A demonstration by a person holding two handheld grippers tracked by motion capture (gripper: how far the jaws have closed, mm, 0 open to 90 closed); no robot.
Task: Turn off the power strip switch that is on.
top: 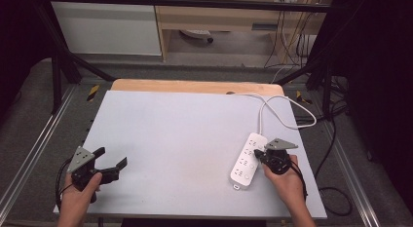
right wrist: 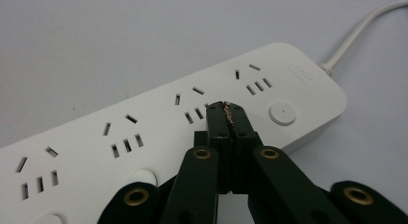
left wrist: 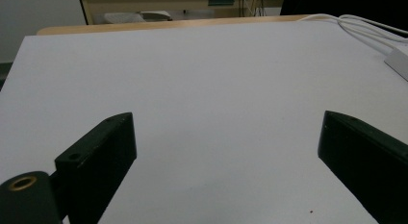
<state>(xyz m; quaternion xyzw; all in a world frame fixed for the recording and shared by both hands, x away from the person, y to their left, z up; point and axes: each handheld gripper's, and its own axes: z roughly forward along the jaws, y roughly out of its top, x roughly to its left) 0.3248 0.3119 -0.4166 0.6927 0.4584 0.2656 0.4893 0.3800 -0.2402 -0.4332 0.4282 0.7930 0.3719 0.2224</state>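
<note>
Right tool [right wrist: 226, 108]: jaws closed together, empty, tips over the white power strip [right wrist: 159, 132]. Left tool [top: 111, 162]: jaws wide apart, empty, above the bare table [top: 180, 134].

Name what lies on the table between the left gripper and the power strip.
Nothing: the high view shows bare grey table between the left gripper and the power strip.
</note>
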